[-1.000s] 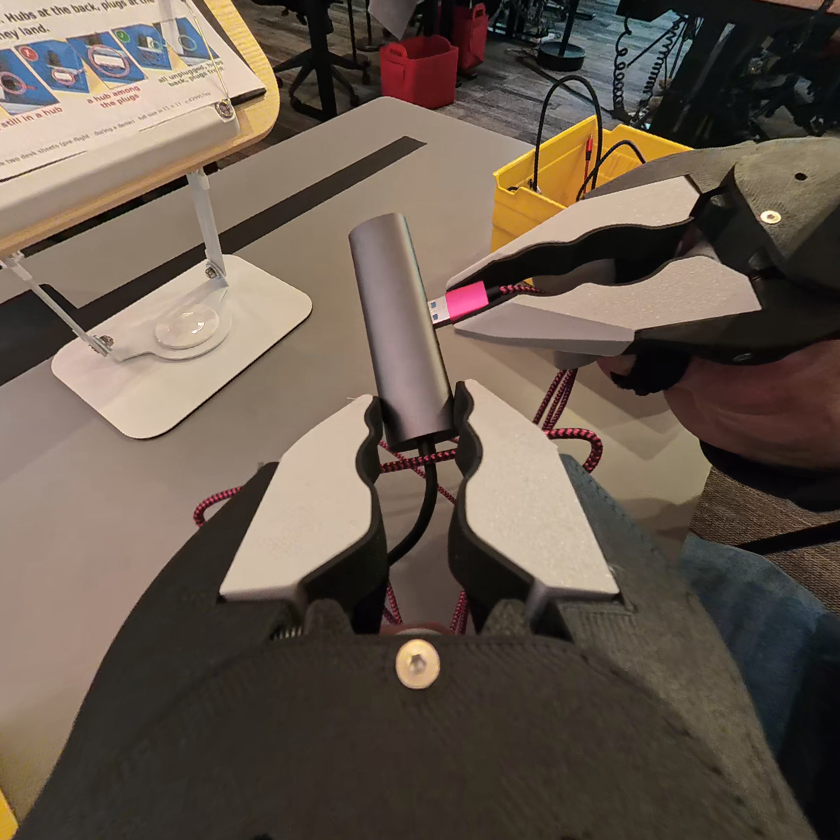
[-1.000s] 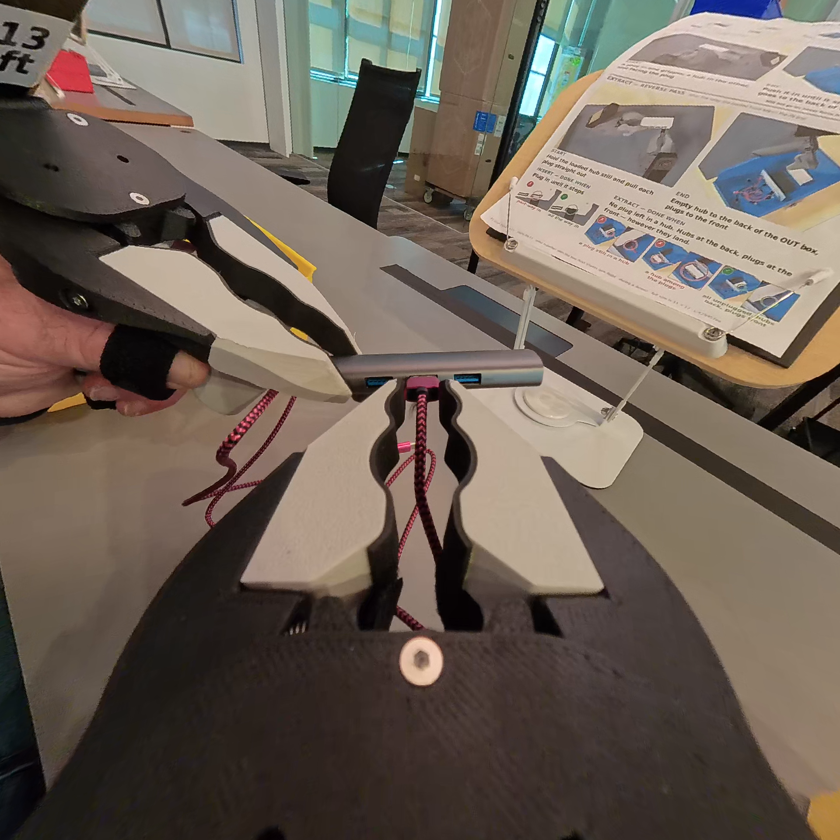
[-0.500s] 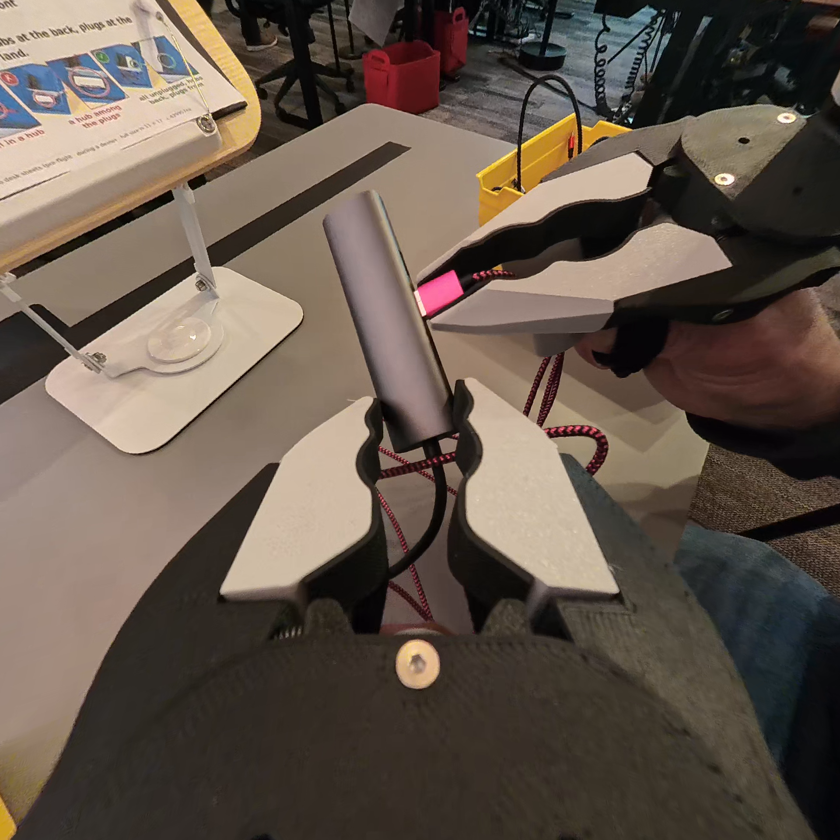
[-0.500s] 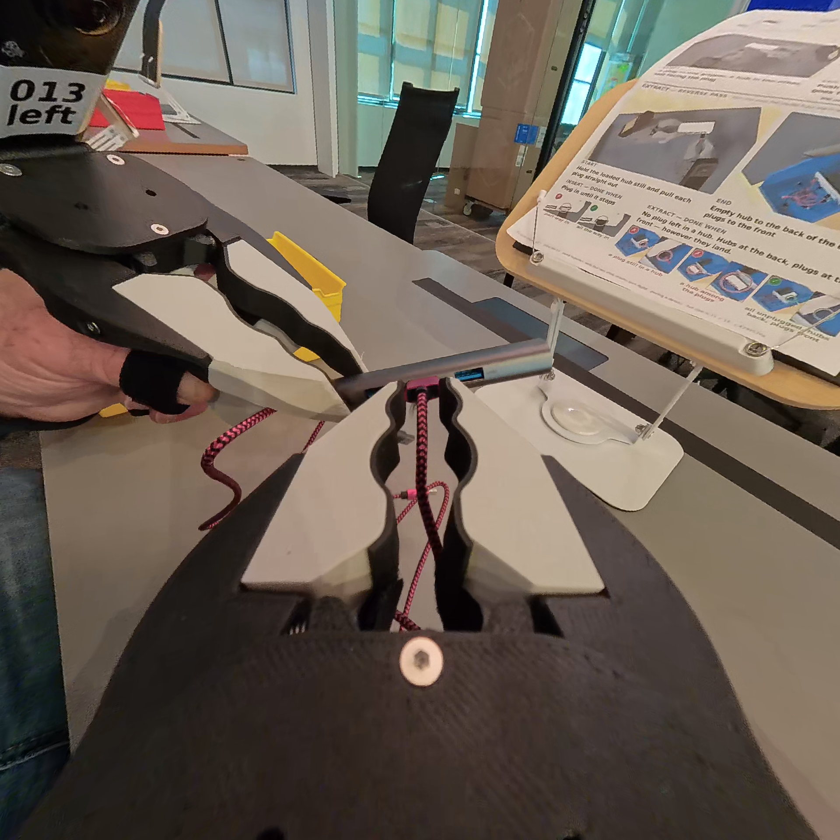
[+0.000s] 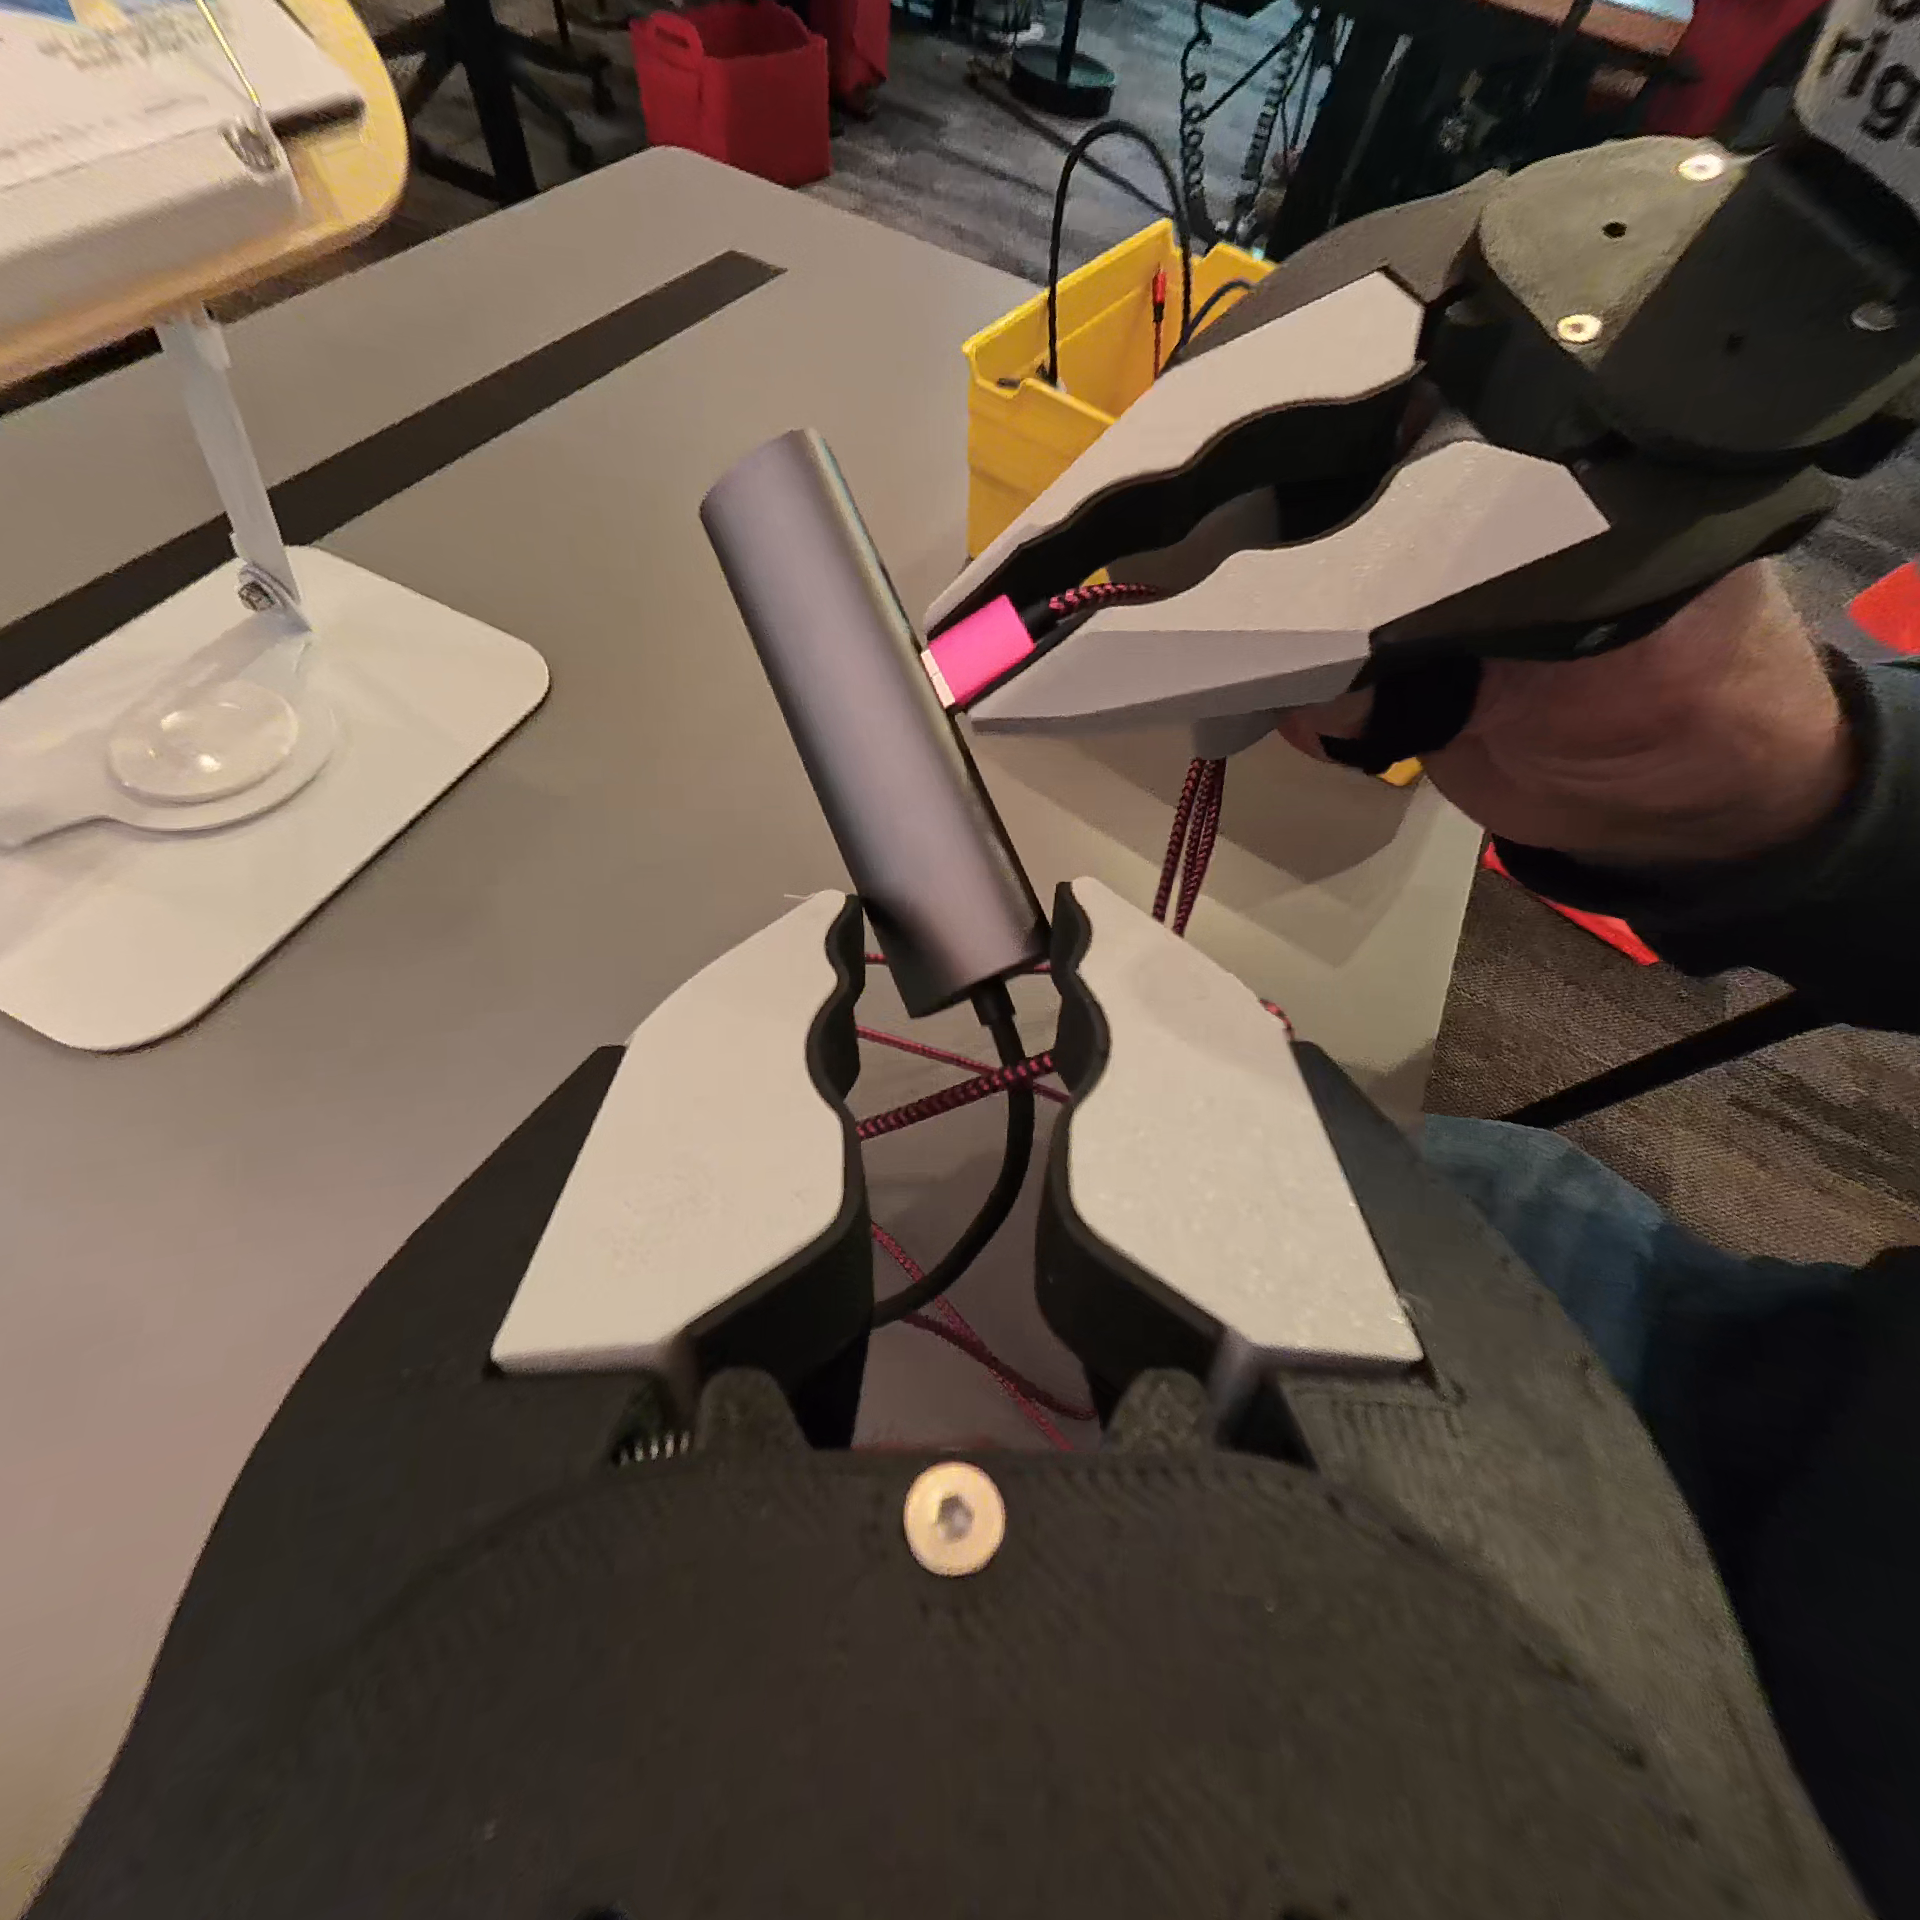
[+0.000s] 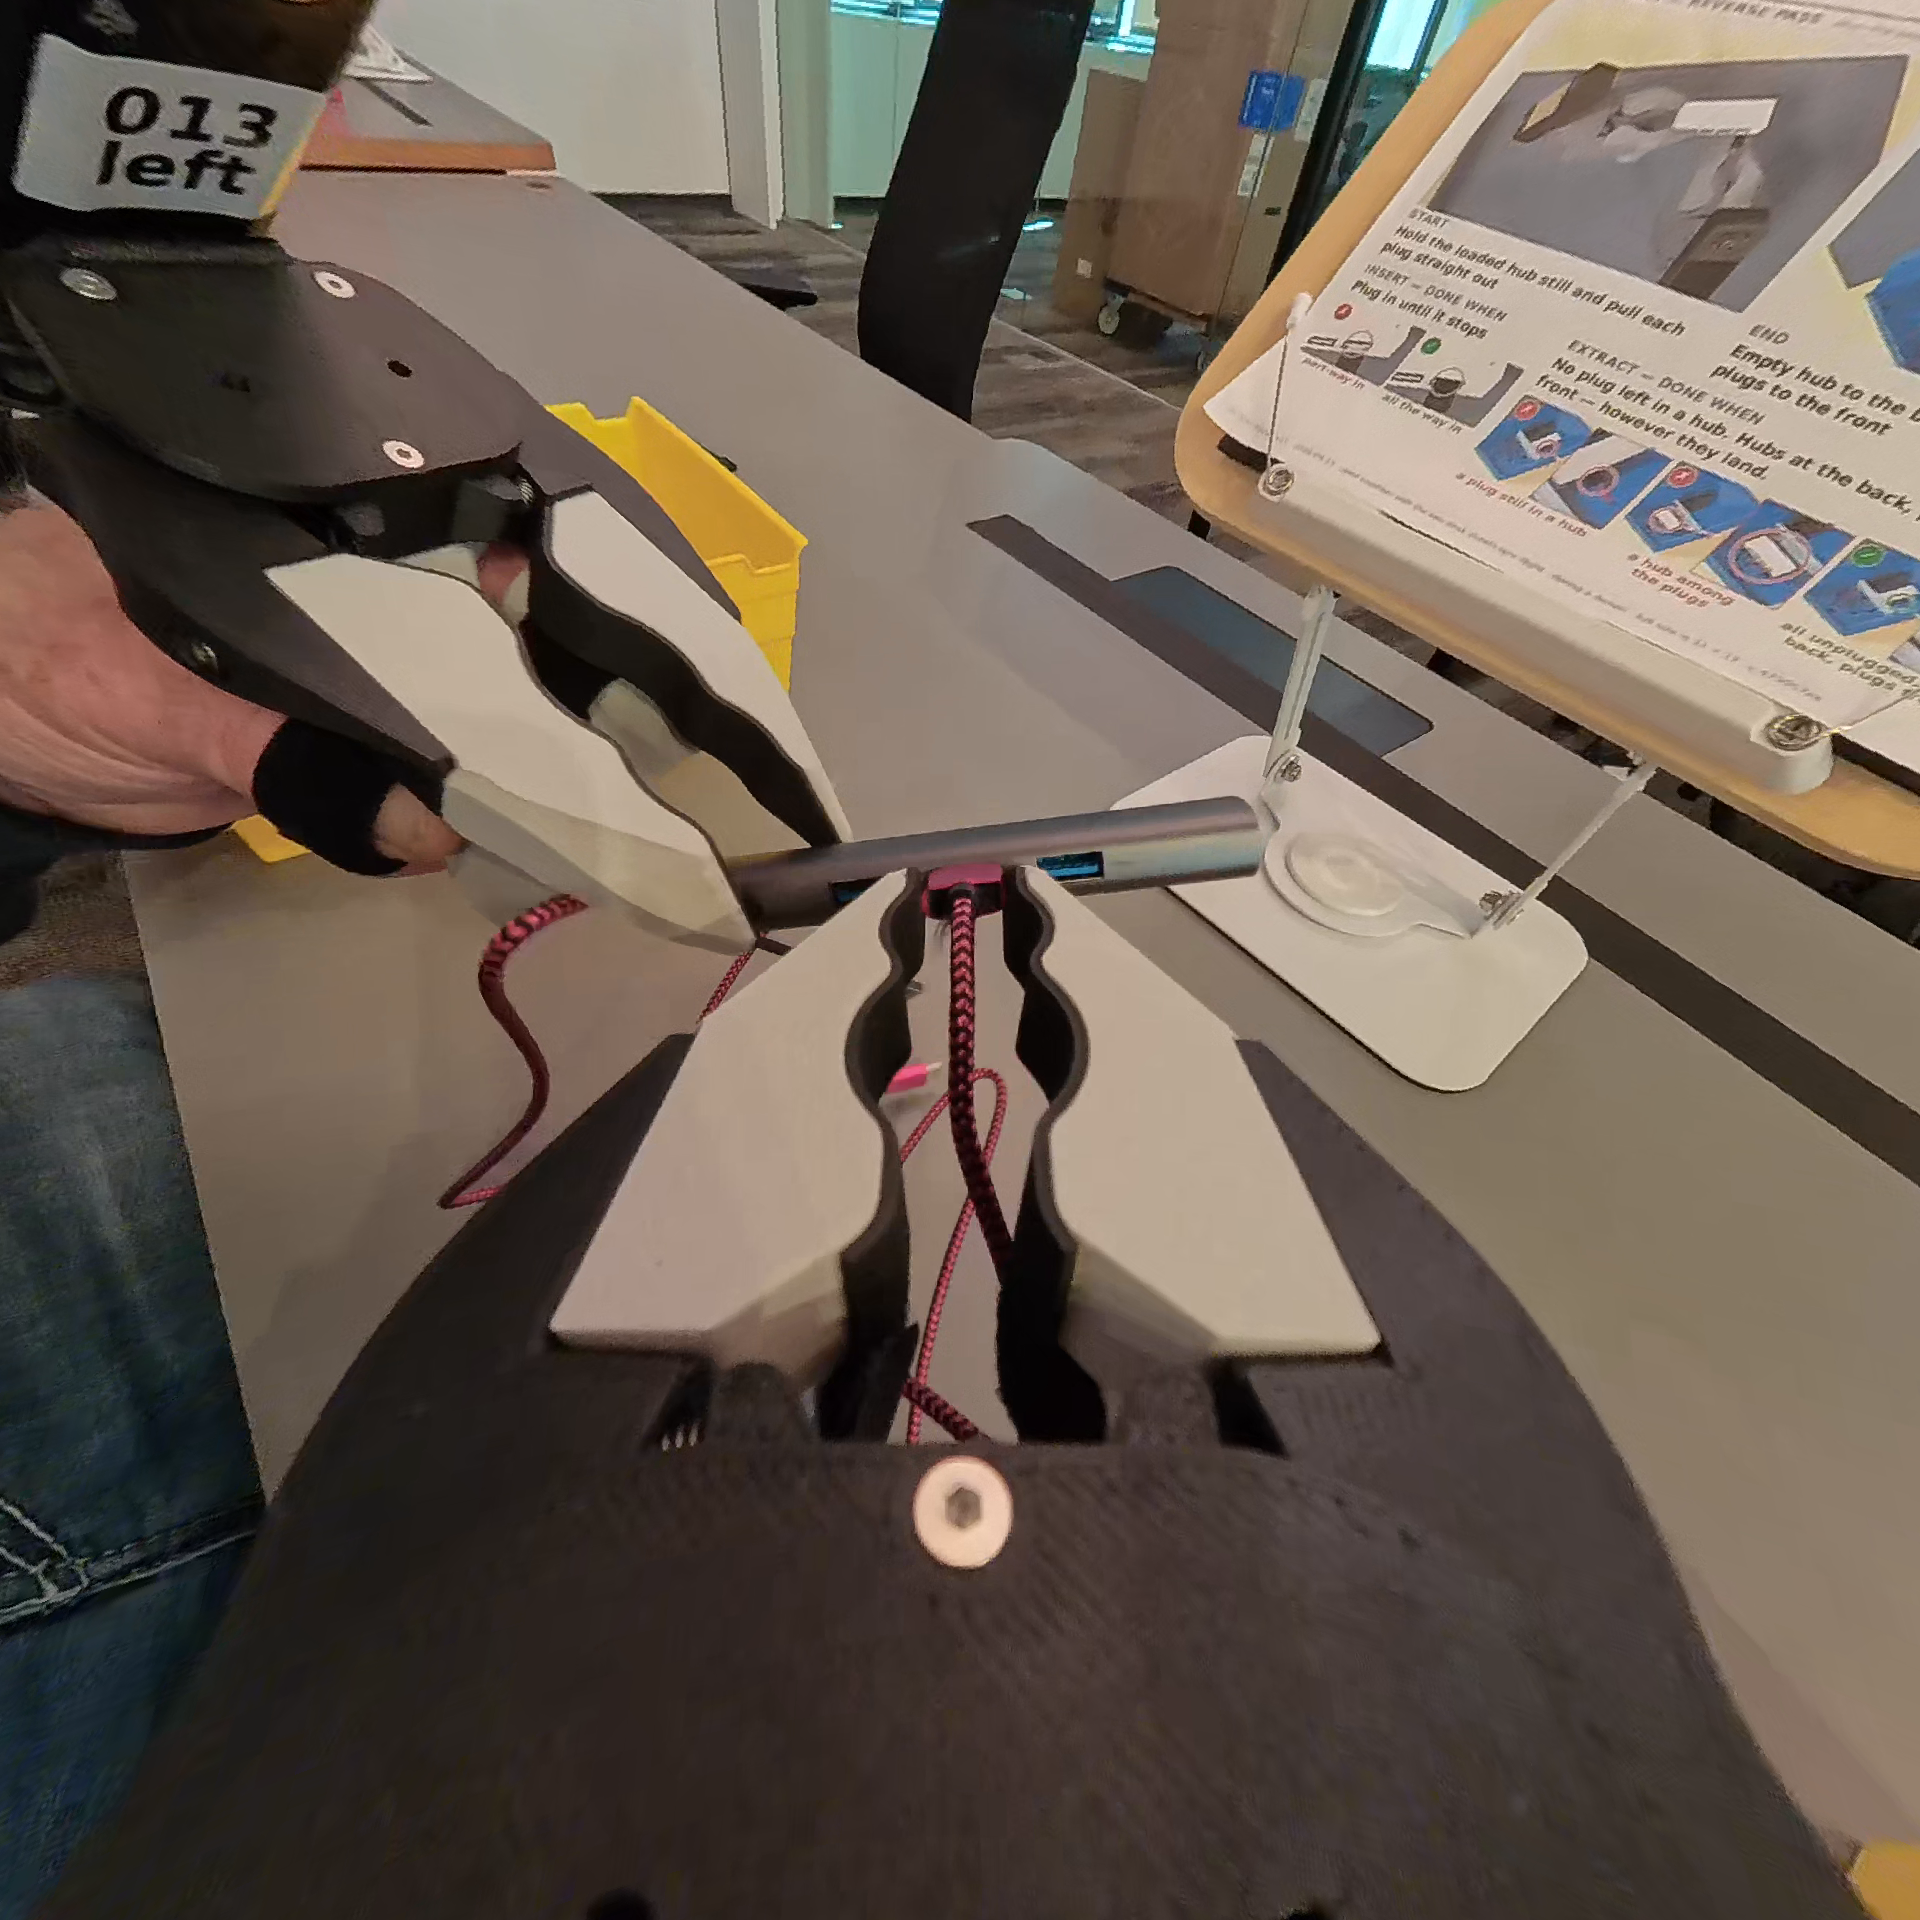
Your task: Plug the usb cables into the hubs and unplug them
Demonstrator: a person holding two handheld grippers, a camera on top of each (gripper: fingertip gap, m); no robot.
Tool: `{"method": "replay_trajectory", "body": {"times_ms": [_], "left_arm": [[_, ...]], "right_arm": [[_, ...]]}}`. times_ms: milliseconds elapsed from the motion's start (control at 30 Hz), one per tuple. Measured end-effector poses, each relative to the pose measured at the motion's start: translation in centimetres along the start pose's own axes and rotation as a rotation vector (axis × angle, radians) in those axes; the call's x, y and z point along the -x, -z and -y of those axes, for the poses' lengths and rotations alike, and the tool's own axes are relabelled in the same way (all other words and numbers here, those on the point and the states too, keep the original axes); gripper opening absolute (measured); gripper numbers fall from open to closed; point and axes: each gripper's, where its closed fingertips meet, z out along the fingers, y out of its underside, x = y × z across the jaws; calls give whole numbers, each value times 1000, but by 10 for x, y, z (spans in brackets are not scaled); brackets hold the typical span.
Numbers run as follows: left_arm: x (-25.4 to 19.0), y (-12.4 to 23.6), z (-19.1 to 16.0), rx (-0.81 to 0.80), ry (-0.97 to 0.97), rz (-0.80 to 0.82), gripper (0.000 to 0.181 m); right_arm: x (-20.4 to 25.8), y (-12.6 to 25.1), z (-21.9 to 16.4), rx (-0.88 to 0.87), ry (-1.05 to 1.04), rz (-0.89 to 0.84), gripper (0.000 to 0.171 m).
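Note:
My left gripper (image 5: 954,935) is shut on the cable end of a dark grey USB hub (image 5: 868,717) and holds it tilted up above the grey table. My right gripper (image 6: 961,894) is shut on a pink USB plug (image 6: 963,883) with a pink-and-black braided cable (image 6: 966,1049). The plug (image 5: 977,652) sits in a port on the hub's side with its metal tip hidden inside. The hub (image 6: 1039,842) lies crosswise in the right wrist view, with blue ports showing either side of the plug. The right gripper (image 5: 961,665) comes in from the right.
A white stand (image 5: 208,727) carries an instruction board (image 6: 1621,343) at the back left of the table (image 5: 520,520). A yellow bin (image 5: 1081,384) with cables stands behind the hub. Loose braided cable (image 6: 514,1049) lies on the table. A person's leg in jeans (image 6: 94,1299) is at the table's edge. Left and right tips are no more than a few centimetres apart.
The pink plug has gone from just outside the hub's side into the port. The hub has tilted further upright in my left gripper. Both grippers stayed shut.

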Motion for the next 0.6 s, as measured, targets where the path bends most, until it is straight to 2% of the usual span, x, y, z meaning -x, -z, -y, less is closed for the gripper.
{"method": "replay_trajectory", "body": {"times_ms": [233, 433, 600], "left_arm": [[3, 41, 17, -131, -26, 54, 36], [5, 55, -6, -155, -19, 102, 35], [9, 52, -30, -115, 2, 106, 35]], "right_arm": [[-26, 28, 26, -40, -50, -63, 13], [-55, 62, 64, -69, -29, -136, 13], [-88, 98, 115, -111, 9, -207, 13]]}}
